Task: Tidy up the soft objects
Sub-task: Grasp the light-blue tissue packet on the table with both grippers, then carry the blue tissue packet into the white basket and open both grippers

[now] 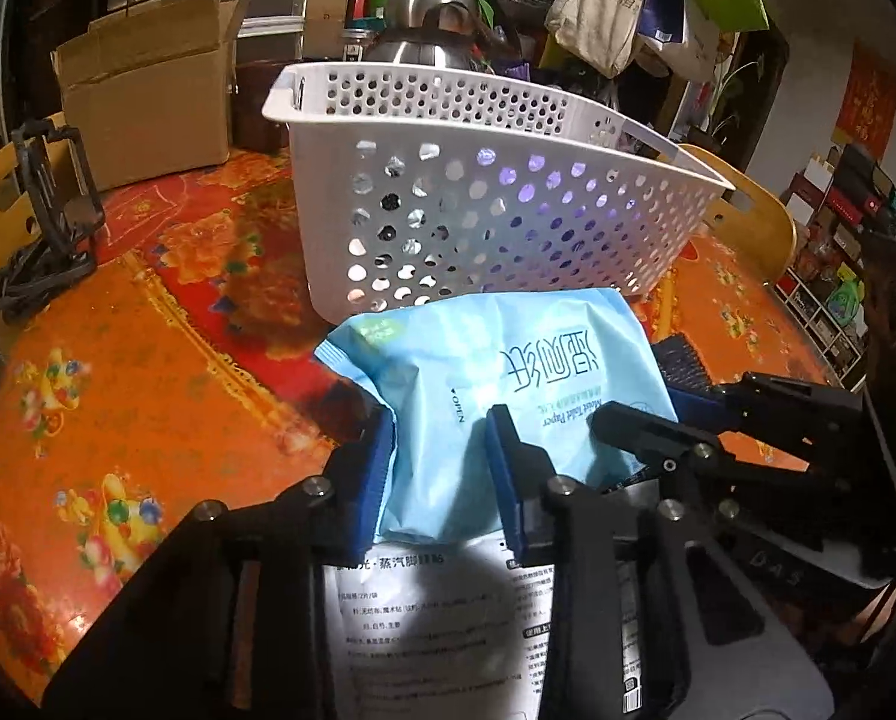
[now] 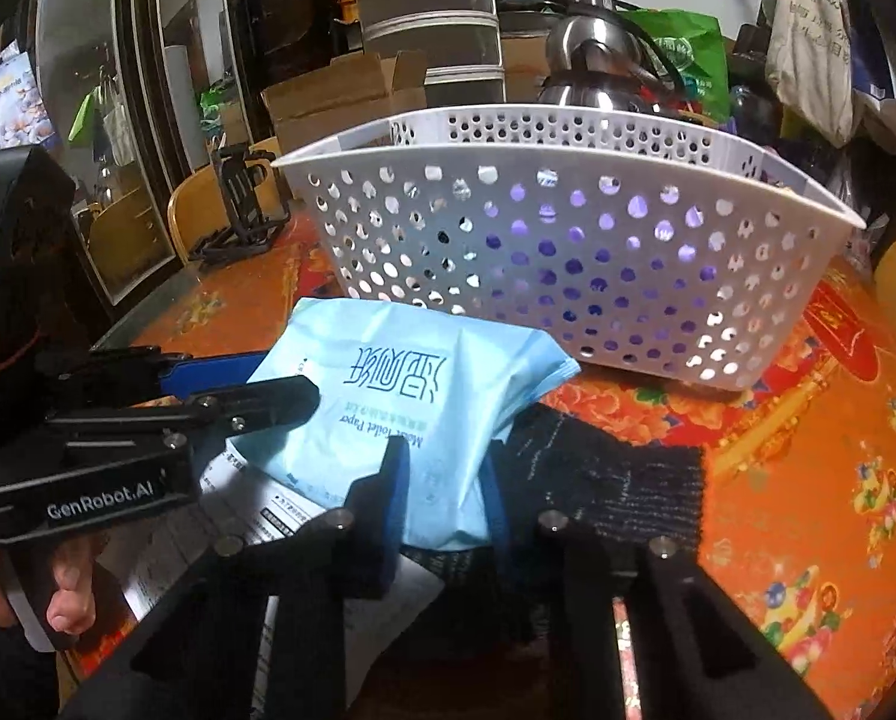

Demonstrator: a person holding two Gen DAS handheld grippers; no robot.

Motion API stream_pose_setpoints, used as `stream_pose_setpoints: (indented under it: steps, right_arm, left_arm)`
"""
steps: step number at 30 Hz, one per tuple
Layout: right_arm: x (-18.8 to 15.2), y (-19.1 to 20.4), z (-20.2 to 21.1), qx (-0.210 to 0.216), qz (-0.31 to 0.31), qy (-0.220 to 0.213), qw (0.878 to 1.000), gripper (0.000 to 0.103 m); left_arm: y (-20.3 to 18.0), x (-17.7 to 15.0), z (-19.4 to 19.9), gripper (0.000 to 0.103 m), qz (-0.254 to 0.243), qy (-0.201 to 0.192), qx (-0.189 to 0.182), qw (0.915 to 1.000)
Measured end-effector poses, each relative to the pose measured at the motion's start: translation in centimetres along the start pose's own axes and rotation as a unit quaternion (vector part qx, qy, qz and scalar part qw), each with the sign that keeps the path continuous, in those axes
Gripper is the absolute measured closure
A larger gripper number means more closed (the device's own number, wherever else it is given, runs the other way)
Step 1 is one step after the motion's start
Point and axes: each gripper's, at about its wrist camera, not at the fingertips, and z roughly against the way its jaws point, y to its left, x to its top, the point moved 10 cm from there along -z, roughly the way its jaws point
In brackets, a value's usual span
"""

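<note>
A light blue pack of moist toilet paper lies in front of a white perforated basket on the orange floral tablecloth. My left gripper has its blue pads pressed on the pack's near left end, which crumples between them. My right gripper pinches the pack's near right corner. Each gripper shows in the other's view, the right gripper from the side and the left gripper likewise. Under the pack lie a white printed packet and a black knitted item.
Behind the basket stand a steel kettle, an open cardboard box and hanging bags. A black folding stand sits at the table's left edge. A wooden chair back rises at the right. A person's hand holds the left gripper.
</note>
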Motion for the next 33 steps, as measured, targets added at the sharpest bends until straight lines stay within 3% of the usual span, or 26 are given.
stream_pose_setpoints:
  steps: [7, 14, 22, 29, 33]
  right_arm:
    - [0.7, 0.5, 1.8, -0.008, 0.006, -0.025, 1.000, 0.082]
    - [2.7, 1.7, 6.7, -0.023, 0.026, -0.078, 0.996, 0.083]
    - [8.0, 0.9, 10.6, -0.025, 0.031, -0.110, 0.993, 0.083]
    - [14.4, -2.0, 12.0, -0.043, 0.028, -0.118, 0.992, 0.083]
    - [16.3, -3.6, 11.8, -0.043, 0.023, -0.115, 0.992, 0.083]
  left_arm:
    - [-0.8, 0.7, 2.6, 0.074, -0.009, -0.040, 0.011, 0.9991]
    - [-2.7, 3.4, 7.7, 0.074, -0.026, -0.097, 0.023, 0.9946]
    - [-4.6, 10.4, 11.1, 0.074, -0.044, -0.129, 0.028, 0.9903]
    - [-6.6, 16.9, 10.9, 0.074, -0.060, -0.133, 0.032, 0.9888]
    - [-7.1, 19.0, 9.9, 0.074, -0.062, -0.126, 0.033, 0.9896]
